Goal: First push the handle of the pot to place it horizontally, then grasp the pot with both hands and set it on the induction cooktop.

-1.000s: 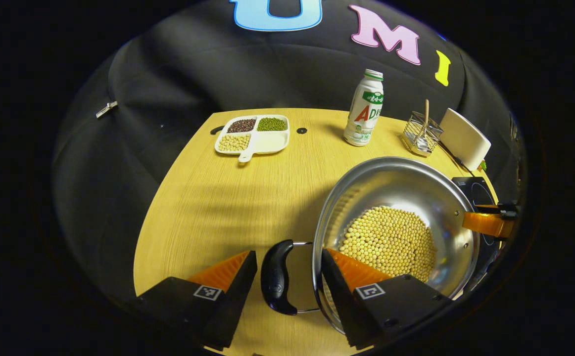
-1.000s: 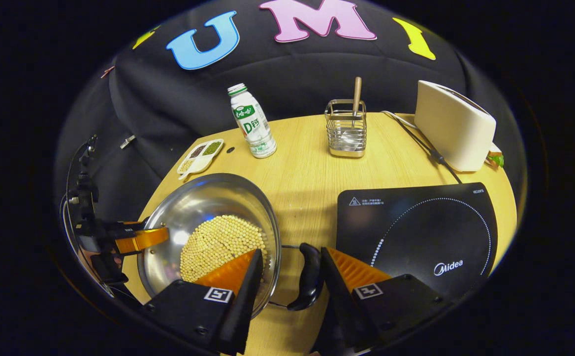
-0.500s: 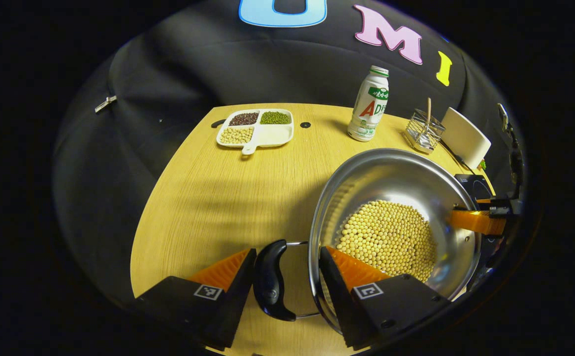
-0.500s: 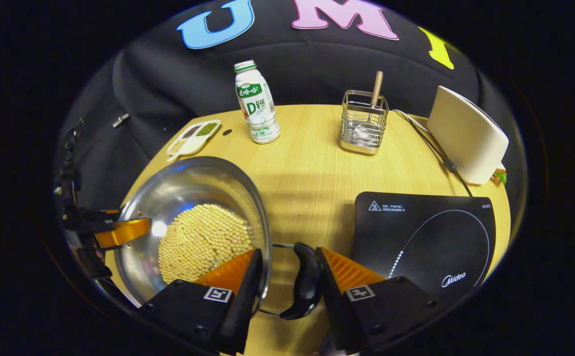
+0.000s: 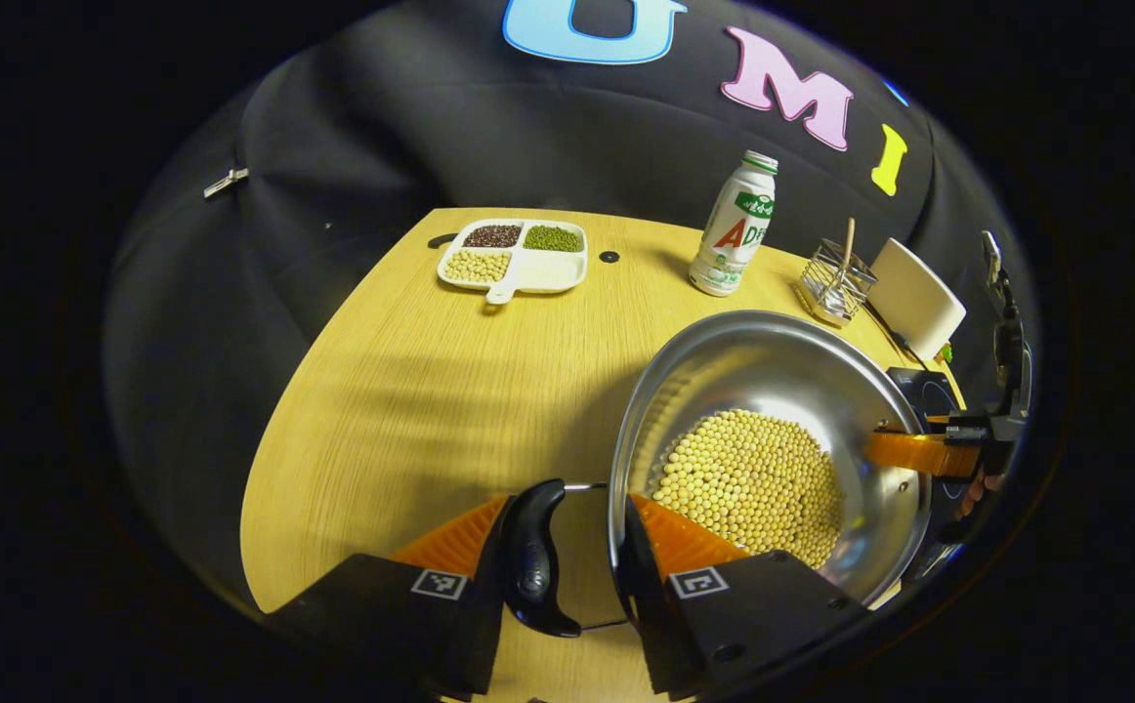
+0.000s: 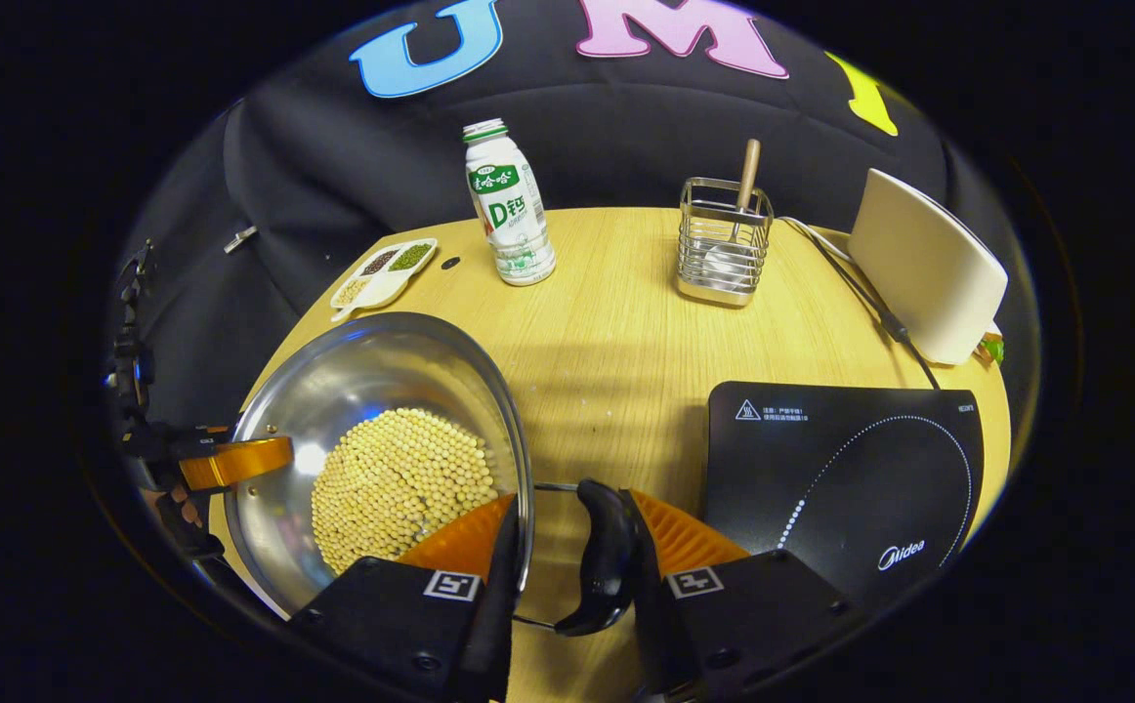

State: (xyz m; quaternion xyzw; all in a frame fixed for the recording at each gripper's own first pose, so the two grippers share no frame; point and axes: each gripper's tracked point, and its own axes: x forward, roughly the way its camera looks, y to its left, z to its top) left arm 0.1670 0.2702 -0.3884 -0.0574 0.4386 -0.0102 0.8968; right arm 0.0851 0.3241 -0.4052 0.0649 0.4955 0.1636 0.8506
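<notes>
Right gripper (image 6: 567, 566) at bottom: one finger inside the pot (image 6: 377, 454) against its wall, the other outside against the black handle (image 6: 605, 557); rim and handle sit between them. Pot steel, part-filled with yellow beans (image 6: 397, 488). It stands left of the cooktop (image 6: 846, 478), apart from it, on the wooden table (image 6: 607, 342).

Across the pot, the left gripper (image 6: 221, 464) at the far rim, fingers of a hand (image 6: 177, 508) below it; its grip unclear.

Far side: a divided tray (image 6: 384, 276), a bottle (image 6: 509, 205) upright, a wire caddy (image 6: 724, 244) with a wooden-handled utensil, and a toaster (image 6: 924, 266) with its cord trailing.
</notes>
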